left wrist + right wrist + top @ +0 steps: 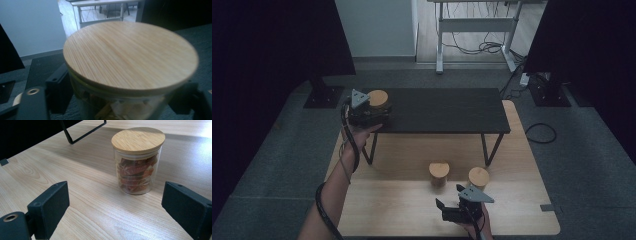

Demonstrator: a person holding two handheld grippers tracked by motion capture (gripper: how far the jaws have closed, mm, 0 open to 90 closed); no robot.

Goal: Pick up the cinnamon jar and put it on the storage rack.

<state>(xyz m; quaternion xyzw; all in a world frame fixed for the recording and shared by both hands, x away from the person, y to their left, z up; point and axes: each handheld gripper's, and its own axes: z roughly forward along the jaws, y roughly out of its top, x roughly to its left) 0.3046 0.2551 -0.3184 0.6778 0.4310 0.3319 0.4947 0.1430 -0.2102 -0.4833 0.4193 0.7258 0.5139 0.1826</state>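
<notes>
My left tool [371, 111] straddles the shelf jar [378, 99], jaws apart, pads clear; I back straight off. My right tool [451, 206] stands apart before the dried-fruit jar [137, 160]; I centre it first.

Three wood-lidded glass jars: one [378, 98] upper left on the single black shelf [447, 110], two [439, 173] [478, 177] lower centre on the worktop [392, 205]. Two grippers [367, 112] [457, 210].
</notes>
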